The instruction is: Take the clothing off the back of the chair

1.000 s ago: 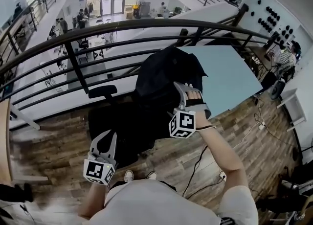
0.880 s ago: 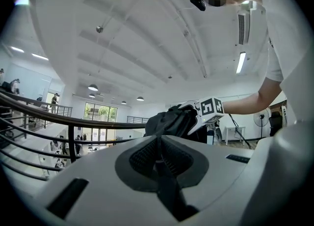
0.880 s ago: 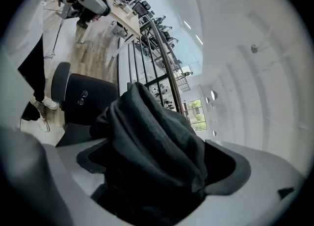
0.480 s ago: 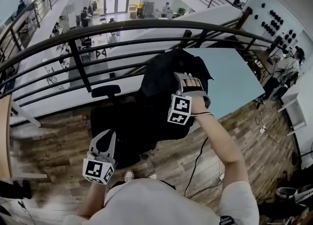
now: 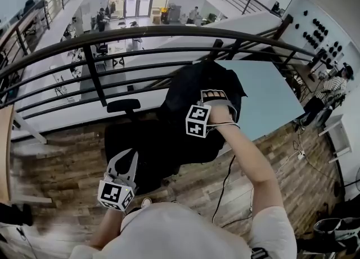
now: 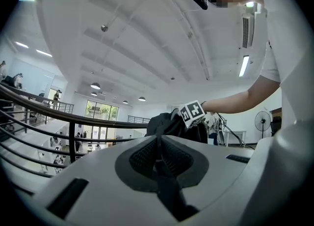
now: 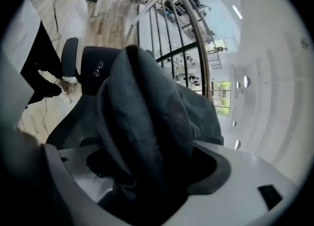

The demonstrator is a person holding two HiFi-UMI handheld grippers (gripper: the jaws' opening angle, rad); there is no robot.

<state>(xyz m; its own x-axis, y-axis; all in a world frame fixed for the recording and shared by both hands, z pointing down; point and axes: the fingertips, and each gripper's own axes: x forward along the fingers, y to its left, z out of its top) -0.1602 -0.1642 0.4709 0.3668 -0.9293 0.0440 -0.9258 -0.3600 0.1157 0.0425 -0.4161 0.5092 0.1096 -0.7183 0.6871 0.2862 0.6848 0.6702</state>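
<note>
Dark clothing [image 5: 194, 86] is draped over the back of the black office chair [image 5: 135, 148], with the fabric bunched along the top edge of the backrest. The right tongs [image 5: 215, 97] sit on that top edge, angled downward. Their jaws have just been closing and stand wide, with a thick fold of the cloth between them that is not visibly pinched. The left tongs [image 5: 126, 156] are pressed together and empty, held low near the person's body and well apart from the chair. Assessment: the garment is soft, limp and probably light. It should sag and trail when raised, and may drag on the backrest. It is not fragile, and slip risk is moderate if only one layer is caught. Recommended hold: the bunched fold at the crest, seated deep in the jaws.
</note>
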